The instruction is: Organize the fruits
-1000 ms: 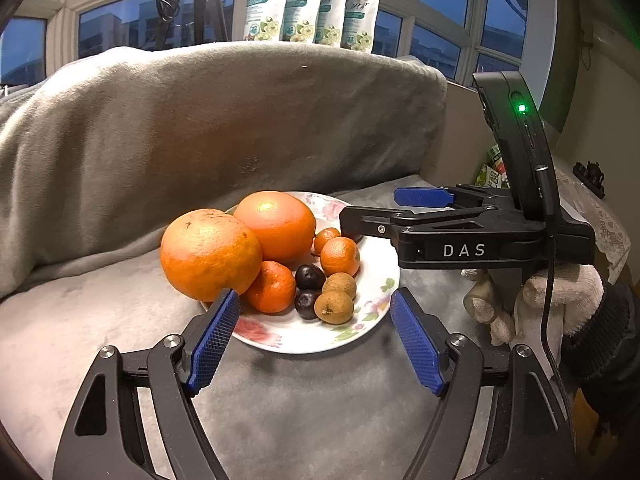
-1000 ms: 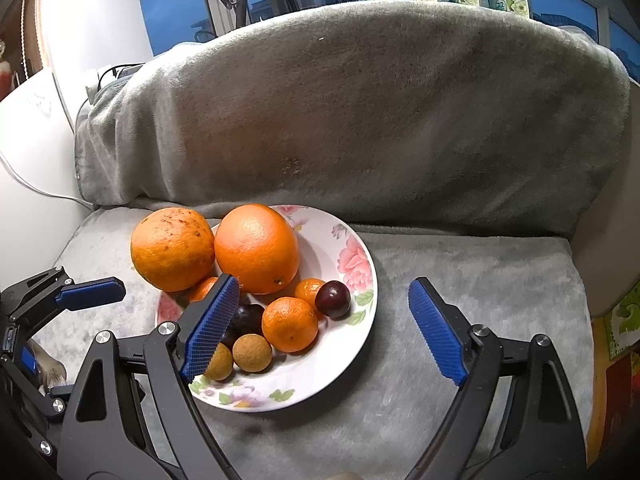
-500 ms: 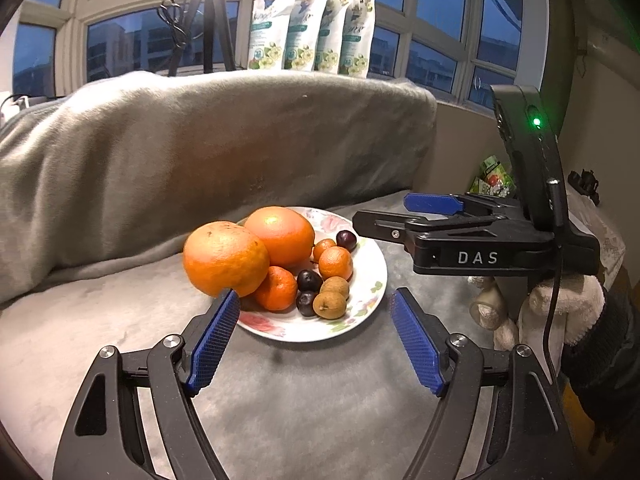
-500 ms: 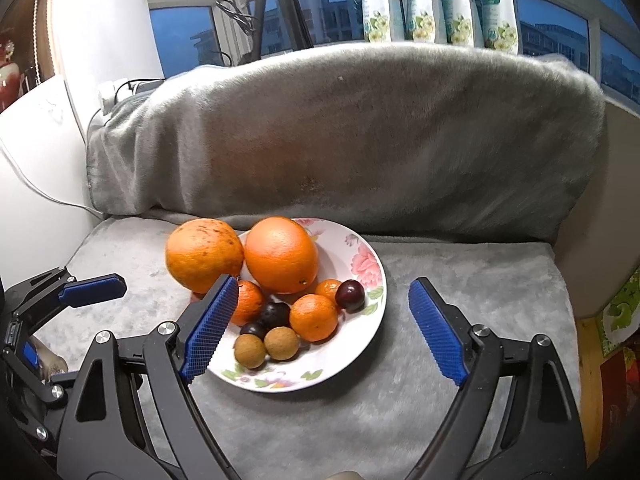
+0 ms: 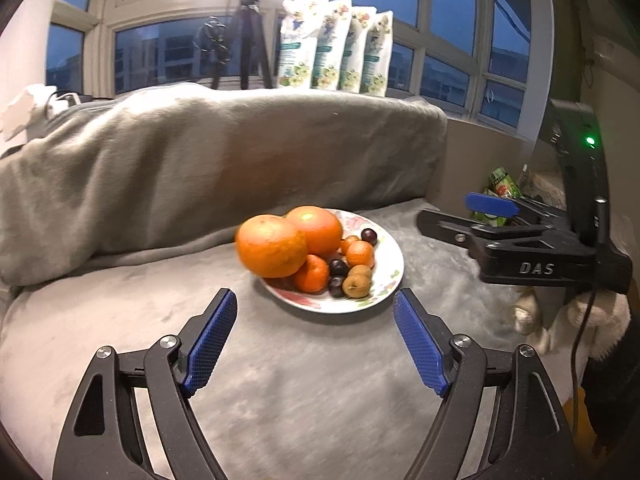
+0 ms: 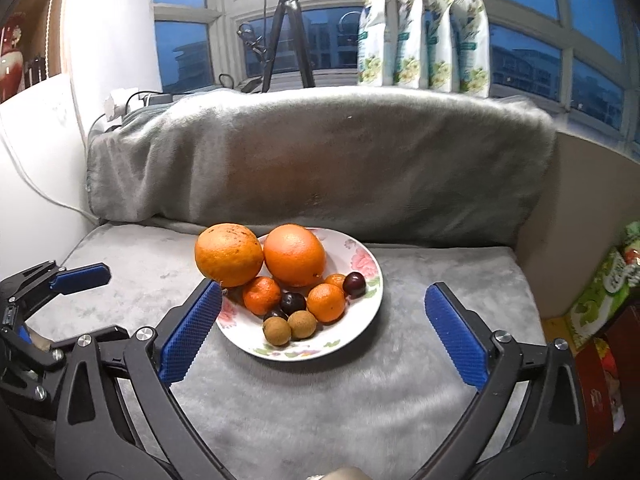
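Note:
A flowered white plate [image 5: 390, 280] [image 6: 366, 312] sits on a grey blanket and holds two large oranges [image 5: 272, 250] [image 6: 294, 254], small tangerines [image 6: 326, 302], dark plums [image 6: 354, 283] and brown longans [image 6: 277, 331]. My left gripper [image 5: 316, 334] is open and empty, short of the plate. My right gripper [image 6: 324, 328] is open and empty, also short of the plate; it shows at the right of the left wrist view [image 5: 492, 210].
A blanket-covered backrest [image 6: 320, 160] rises behind the plate. Several white pouches [image 6: 424, 32] and a tripod [image 6: 286, 28] stand on the windowsill. Green packages [image 6: 604, 292] lie at the right. A white wall and cable [image 6: 36, 184] are on the left.
Both grippers have pulled back and up from the plate, so it looks smaller and farther. Both stay open and empty. The fruit has not moved.

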The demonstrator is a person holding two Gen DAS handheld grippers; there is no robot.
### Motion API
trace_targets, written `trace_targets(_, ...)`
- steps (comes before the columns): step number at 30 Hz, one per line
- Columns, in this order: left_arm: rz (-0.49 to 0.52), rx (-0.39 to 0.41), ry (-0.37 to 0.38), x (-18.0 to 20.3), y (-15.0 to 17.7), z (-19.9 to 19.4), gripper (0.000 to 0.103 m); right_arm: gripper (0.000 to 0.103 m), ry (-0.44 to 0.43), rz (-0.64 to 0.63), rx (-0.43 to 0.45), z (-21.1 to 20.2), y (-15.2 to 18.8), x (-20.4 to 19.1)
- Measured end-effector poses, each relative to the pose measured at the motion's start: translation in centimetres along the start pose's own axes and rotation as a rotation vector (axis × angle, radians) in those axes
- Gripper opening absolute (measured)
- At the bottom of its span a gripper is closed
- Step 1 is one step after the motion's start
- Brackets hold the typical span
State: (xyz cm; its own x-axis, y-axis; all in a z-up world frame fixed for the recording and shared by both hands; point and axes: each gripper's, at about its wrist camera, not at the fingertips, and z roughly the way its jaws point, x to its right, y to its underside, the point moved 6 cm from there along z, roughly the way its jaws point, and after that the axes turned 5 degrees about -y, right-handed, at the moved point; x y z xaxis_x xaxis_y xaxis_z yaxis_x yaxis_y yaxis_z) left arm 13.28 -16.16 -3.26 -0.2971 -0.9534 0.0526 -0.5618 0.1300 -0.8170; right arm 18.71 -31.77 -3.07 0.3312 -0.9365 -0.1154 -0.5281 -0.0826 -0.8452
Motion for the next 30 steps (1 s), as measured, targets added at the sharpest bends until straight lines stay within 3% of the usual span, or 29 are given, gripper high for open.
trace_targets(10,-0.047,0.012,-0.058,-2.2,0.9,-2.1,0.081,0.103,0.107,0.052,0.036,-2.8,0.9,-1.2)
trace_targets(30,-0.068,0.006,-0.113,-3.5,1.5,-2.7,0.081,0.103,0.105,0.035,0.051,-3.6,1.2,-3.0)
